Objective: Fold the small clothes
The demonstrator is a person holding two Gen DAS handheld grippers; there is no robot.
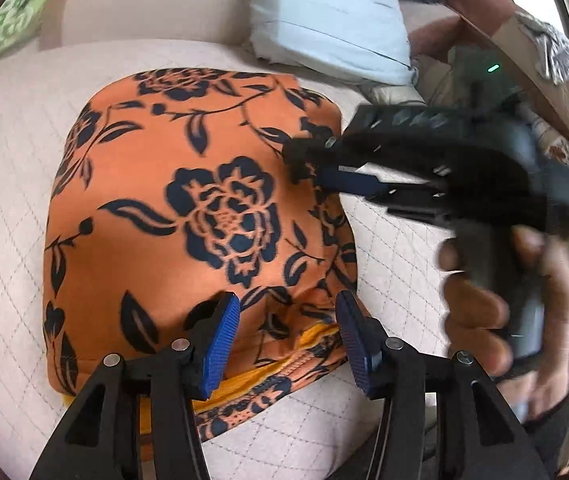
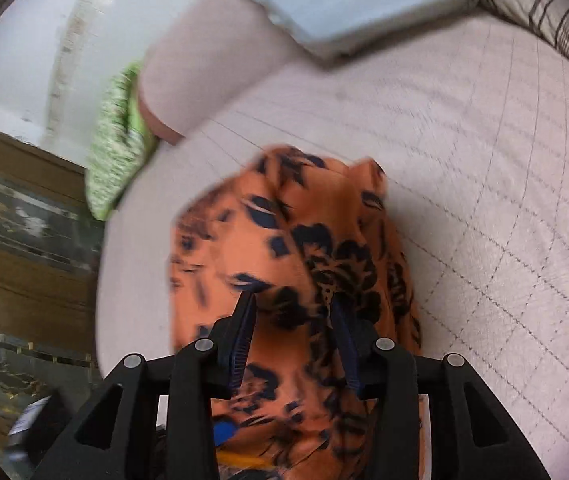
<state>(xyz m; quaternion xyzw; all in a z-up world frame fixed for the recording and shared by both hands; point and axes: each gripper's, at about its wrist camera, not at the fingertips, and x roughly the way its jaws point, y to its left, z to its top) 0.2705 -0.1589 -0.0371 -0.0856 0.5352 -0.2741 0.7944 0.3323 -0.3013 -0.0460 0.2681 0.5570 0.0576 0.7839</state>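
One garment (image 1: 188, 216) lies on the bed (image 1: 8, 184), a small orange piece printed with dark navy roses and leaves. It is folded into a compact bundle near the middle of the quilted pale cover, with a yellow lining edge showing along its near side.

Two claws work at it, one in each of the person's hands. The left claw (image 1: 287, 340) hangs over the near edge of the garment, tilted down. Its two blue ribbed pads (image 1: 224, 344) stand about half apart, with cloth showing in the gap between them, and neither pad presses on it, so it holds nothing. The right claw (image 1: 312, 168) reaches in from the right side, its tip touching or just over the garment's right edge. From its own camera the right claw (image 2: 294, 344) has its two pads a moderate way apart above the orange cloth. The fabric there is bunched into a ridge beside one pad, but the picture is blurred and I cannot tell whether that pad touches it.

One hand (image 1: 496, 300) is visible, wrapped round the right claw's black handle.

At the head of the bed I count one light blue pillow (image 1: 332, 12), one green patterned cushion (image 1: 8, 20) to the left, and one striped cloth (image 2: 552, 24) at the right.
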